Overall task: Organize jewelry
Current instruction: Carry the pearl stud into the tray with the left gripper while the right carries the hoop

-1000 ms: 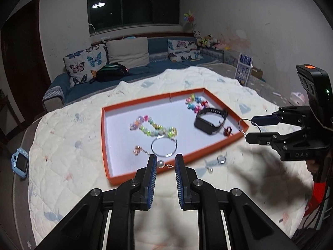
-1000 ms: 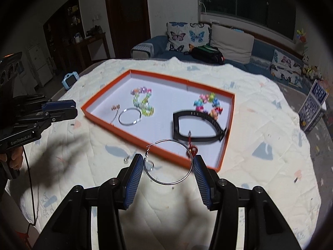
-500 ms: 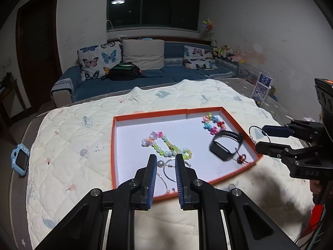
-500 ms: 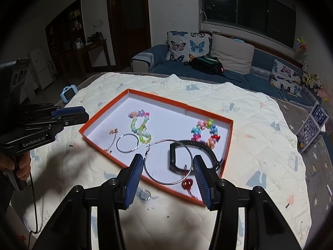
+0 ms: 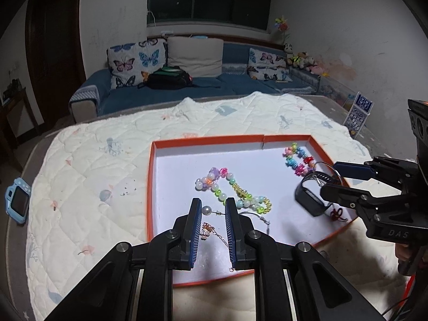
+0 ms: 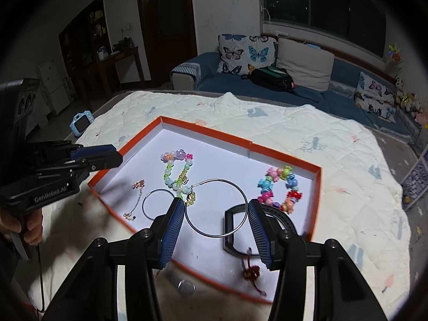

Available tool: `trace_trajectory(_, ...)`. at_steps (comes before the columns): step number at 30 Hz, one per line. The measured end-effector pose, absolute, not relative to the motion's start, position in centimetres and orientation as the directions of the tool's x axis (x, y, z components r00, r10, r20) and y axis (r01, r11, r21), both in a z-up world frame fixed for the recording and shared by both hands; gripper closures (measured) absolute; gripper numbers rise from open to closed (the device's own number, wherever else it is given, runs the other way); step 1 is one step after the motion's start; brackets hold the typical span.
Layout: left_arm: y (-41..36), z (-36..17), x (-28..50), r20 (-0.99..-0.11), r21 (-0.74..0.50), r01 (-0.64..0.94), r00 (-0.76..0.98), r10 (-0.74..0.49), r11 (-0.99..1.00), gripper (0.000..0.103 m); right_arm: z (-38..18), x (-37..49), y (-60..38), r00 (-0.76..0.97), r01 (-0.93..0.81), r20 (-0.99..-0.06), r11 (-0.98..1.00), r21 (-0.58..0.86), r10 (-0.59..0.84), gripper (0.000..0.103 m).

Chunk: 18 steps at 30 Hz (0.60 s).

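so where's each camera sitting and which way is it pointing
Left wrist: on the left gripper, looking forward and down over the orange tray toward the sofa; its fingers pinch a pearl earring, right gripper at right.
Right wrist: on the right gripper, facing the tray from its other side; a hoop earring spans its fingers, left gripper at left.
Shared: tray, bead bracelets, sofa.

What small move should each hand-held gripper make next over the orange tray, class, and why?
Probably lower and open both. The left hand-held gripper pinches a pearl stud earring and the right hand-held gripper spans a large hoop earring. Both already hang above the orange tray, where other jewelry lies, so releasing there should place them inside.
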<state>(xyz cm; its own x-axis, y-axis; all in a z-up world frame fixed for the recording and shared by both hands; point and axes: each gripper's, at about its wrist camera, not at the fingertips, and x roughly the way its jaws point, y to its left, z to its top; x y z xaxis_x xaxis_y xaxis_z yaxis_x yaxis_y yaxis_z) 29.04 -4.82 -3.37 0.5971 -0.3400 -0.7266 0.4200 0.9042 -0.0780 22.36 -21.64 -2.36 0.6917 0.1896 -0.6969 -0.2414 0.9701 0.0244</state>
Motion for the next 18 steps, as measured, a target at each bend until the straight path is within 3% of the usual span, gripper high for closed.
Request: trace_trajectory(18, -5.2, -7.3, 32.3, -0.781, -0.069, 0.394, 0.55, -0.295, 0.917, 0.083, -5.3, 28.3, -21.4, 0.614, -0.214, -0.757, 0.97, 0.112, 0.223, 0.048)
